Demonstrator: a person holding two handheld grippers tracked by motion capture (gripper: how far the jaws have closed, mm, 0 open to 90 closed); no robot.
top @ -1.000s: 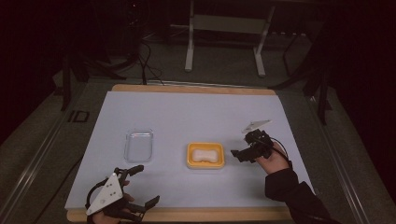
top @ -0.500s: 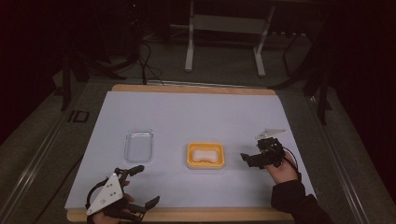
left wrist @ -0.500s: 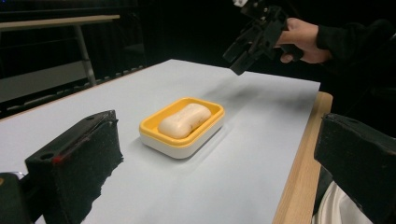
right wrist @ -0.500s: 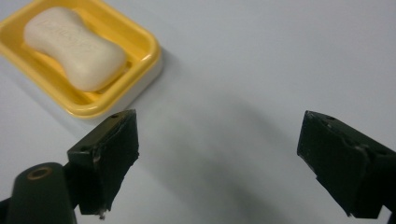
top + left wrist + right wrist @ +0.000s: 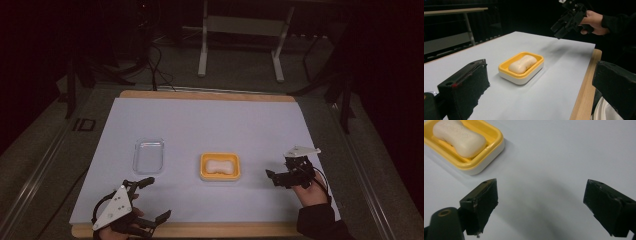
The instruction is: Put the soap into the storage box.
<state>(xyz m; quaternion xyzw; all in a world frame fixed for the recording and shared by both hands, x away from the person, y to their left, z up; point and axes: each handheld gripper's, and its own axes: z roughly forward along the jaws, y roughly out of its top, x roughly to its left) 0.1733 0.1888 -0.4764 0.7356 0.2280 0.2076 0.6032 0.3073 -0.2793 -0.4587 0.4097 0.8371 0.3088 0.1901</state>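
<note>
The left gripper (image 5: pixel 150 200) rests at the table's near edge, jaws spread wide. A clear lid (image 5: pixel 149 155) lies beyond it. The soap (image 5: pixel 219 166) sits in its yellow dish (image 5: pixel 220 175) mid-table. Just right, the right gripper (image 5: pixel 276 178) hovers, jaws apart, empty.

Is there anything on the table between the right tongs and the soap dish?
Nothing visible: bare white table cover lies between the open right tongs and the yellow soap dish holding the soap bar.

soap dish (image 5: pixel 220 167): 1 | soap bar (image 5: pixel 220 165): 1 | clear lid (image 5: pixel 149 155): 1 | tongs: 2
</note>
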